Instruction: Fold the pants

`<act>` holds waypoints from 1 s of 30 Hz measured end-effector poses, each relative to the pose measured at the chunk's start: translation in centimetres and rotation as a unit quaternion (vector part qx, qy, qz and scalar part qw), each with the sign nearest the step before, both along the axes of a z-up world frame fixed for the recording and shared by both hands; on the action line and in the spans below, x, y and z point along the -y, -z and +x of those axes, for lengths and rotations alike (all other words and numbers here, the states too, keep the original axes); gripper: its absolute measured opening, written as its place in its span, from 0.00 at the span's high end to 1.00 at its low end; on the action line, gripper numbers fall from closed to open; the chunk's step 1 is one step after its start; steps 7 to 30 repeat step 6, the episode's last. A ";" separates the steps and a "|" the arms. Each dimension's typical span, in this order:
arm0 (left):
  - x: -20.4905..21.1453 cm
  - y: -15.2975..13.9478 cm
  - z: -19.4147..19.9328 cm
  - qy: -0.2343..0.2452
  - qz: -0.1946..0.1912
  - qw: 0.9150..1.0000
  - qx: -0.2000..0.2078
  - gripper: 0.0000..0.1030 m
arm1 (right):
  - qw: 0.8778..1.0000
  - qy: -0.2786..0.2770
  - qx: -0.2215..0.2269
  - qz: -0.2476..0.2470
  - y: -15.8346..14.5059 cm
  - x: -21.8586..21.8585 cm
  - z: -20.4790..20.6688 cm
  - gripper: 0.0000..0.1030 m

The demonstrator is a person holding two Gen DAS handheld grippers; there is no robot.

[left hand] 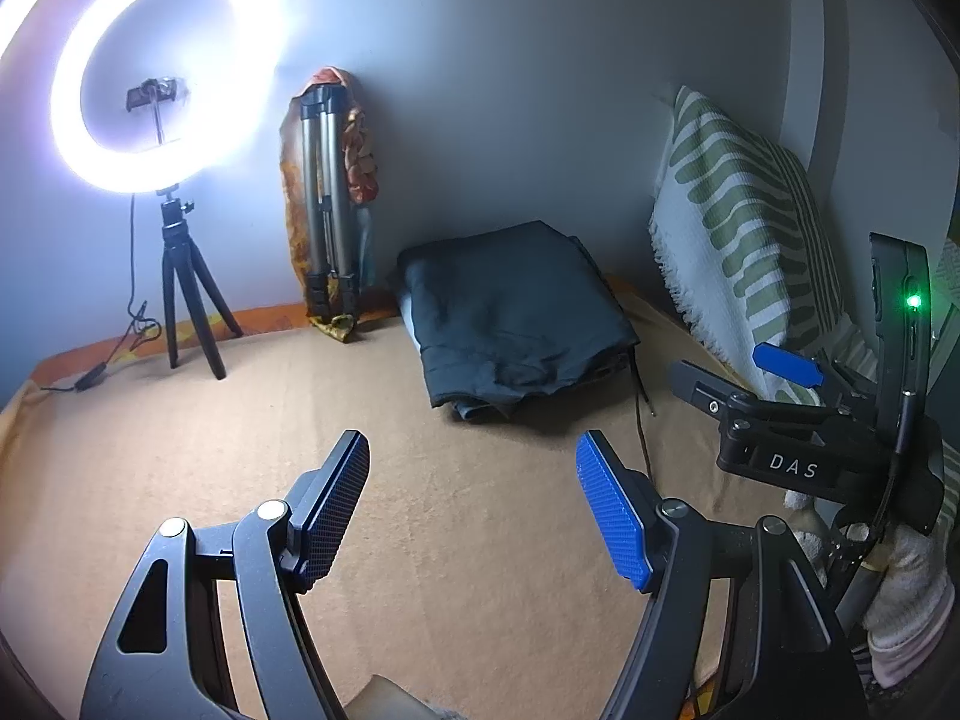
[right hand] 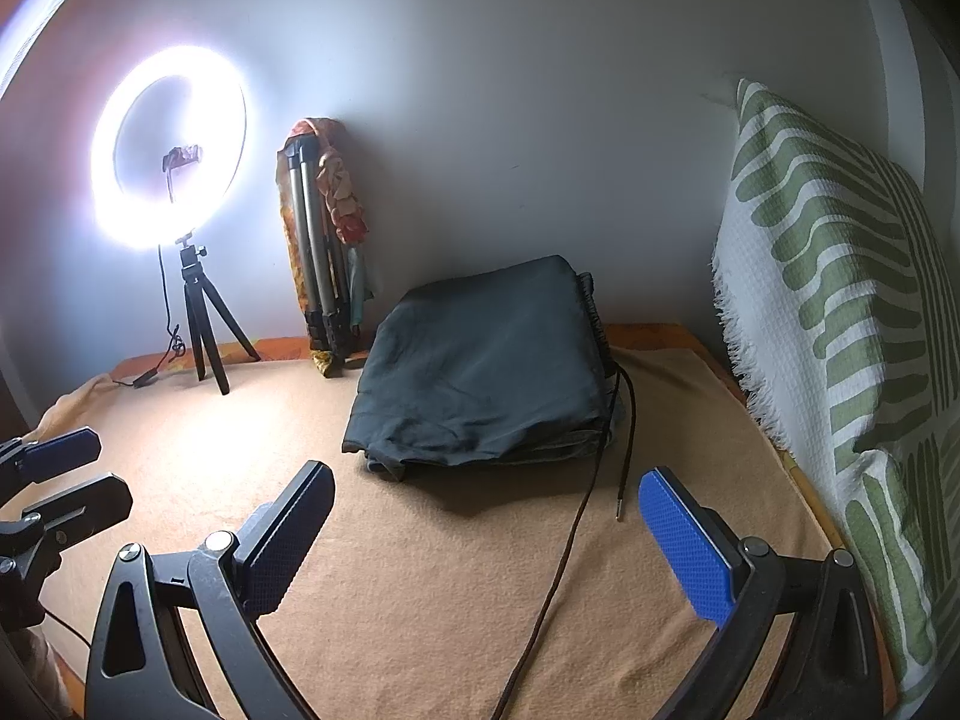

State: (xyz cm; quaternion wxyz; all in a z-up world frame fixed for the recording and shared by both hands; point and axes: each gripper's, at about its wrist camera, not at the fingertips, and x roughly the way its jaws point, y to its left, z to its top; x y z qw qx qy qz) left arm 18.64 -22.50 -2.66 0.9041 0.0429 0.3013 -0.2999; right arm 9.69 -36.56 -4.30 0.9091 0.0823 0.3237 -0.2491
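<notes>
Dark pants (left hand: 516, 318) (right hand: 486, 372) lie folded into a compact rectangle on the tan blanket, near the back wall. A thin drawstring (right hand: 576, 516) trails from their right side toward me. My left gripper (left hand: 474, 456) hovers open over bare blanket in front of the pants, nothing between its blue pads. My right gripper (right hand: 489, 492) is also open and empty, just short of the pants' near edge. In the left wrist view the right gripper (left hand: 744, 369) shows at the right. In the right wrist view the left gripper (right hand: 90, 474) shows at the left edge.
A lit ring light (left hand: 168, 72) (right hand: 171, 144) on a small black tripod (left hand: 189, 294) stands at the back left, its cable (left hand: 120, 342) on the blanket. A folded tripod (left hand: 327, 204) wrapped in patterned cloth leans on the wall. A green-striped pillow (right hand: 840, 324) (left hand: 744, 228) borders the right side.
</notes>
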 end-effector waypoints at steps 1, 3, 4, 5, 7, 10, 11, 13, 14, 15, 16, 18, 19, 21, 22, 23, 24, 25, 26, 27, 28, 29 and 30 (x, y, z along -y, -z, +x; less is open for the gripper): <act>0.0 0.0 0.0 0.001 0.000 1.000 0.001 0.31 | 1.000 -0.001 -0.001 0.000 0.0 0.0 0.0 0.00; 0.1 0.1 0.0 0.002 0.002 1.000 -0.001 0.31 | 1.000 -0.002 -0.001 0.000 0.0 0.1 0.0 0.00; 0.1 0.1 0.0 0.004 0.001 1.000 -0.003 0.31 | 1.000 -0.001 -0.001 0.000 0.0 0.1 0.0 0.00; 0.1 0.2 0.0 0.004 0.002 1.000 -0.006 0.31 | 1.000 -0.001 -0.001 0.001 0.1 0.2 0.0 0.00; 0.2 0.2 0.1 0.003 0.004 1.000 -0.010 0.31 | 1.000 -0.001 -0.002 0.001 0.1 0.2 0.0 0.00; 0.2 0.2 0.1 0.003 0.004 1.000 -0.010 0.31 | 1.000 -0.001 -0.002 0.001 0.1 0.2 0.0 0.00; 0.2 0.2 0.1 0.003 0.004 1.000 -0.010 0.31 | 1.000 -0.001 -0.002 0.001 0.1 0.2 0.0 0.00; 0.2 0.2 0.1 0.003 0.004 1.000 -0.010 0.31 | 1.000 -0.001 -0.002 0.001 0.1 0.2 0.0 0.00; 0.2 0.2 0.1 0.003 0.004 1.000 -0.010 0.31 | 1.000 -0.001 -0.002 0.001 0.1 0.2 0.0 0.00; 0.2 0.2 0.1 0.003 0.004 1.000 -0.010 0.31 | 1.000 -0.001 -0.002 0.001 0.1 0.2 0.0 0.00; 0.2 0.2 0.1 0.003 0.004 1.000 -0.010 0.31 | 1.000 -0.001 -0.002 0.001 0.1 0.2 0.0 0.00; 0.2 0.2 0.1 0.003 0.004 1.000 -0.010 0.31 | 1.000 -0.001 -0.002 0.001 0.1 0.2 0.0 0.00; 0.2 0.2 0.1 0.003 0.004 1.000 -0.010 0.31 | 1.000 -0.001 -0.002 0.001 0.1 0.2 0.0 0.00; 0.2 0.2 0.1 0.003 0.004 1.000 -0.010 0.31 | 1.000 -0.001 -0.002 0.001 0.1 0.2 0.0 0.00; 0.2 0.2 0.1 0.003 0.004 1.000 -0.010 0.31 | 1.000 -0.001 -0.002 0.001 0.1 0.2 0.0 0.00; 0.2 0.2 0.1 0.003 0.004 1.000 -0.010 0.31 | 1.000 -0.001 -0.002 0.001 0.1 0.2 0.0 0.00; 0.2 0.2 0.1 0.003 0.004 1.000 -0.010 0.31 | 1.000 -0.001 -0.002 0.001 0.1 0.2 0.0 0.00; 0.2 0.2 0.1 0.003 0.004 1.000 -0.010 0.31 | 1.000 -0.001 -0.002 0.001 0.1 0.2 0.0 0.00; 0.2 0.2 0.1 0.003 0.004 1.000 -0.010 0.31 | 1.000 -0.001 -0.002 0.001 0.1 0.2 0.0 0.00; 0.2 0.2 0.1 0.003 0.004 1.000 -0.010 0.31 | 1.000 -0.001 -0.002 0.001 0.1 0.2 0.0 0.00; 0.2 0.2 0.1 0.003 0.004 1.000 -0.010 0.31 | 1.000 -0.001 -0.002 0.001 0.1 0.2 0.0 0.00; 0.2 0.2 0.1 0.003 0.004 1.000 -0.010 0.31 | 1.000 -0.001 -0.002 0.001 0.1 0.2 0.0 0.00; 0.2 0.2 0.1 0.003 0.004 1.000 -0.010 0.31 | 1.000 -0.001 -0.002 0.001 0.1 0.2 0.0 0.00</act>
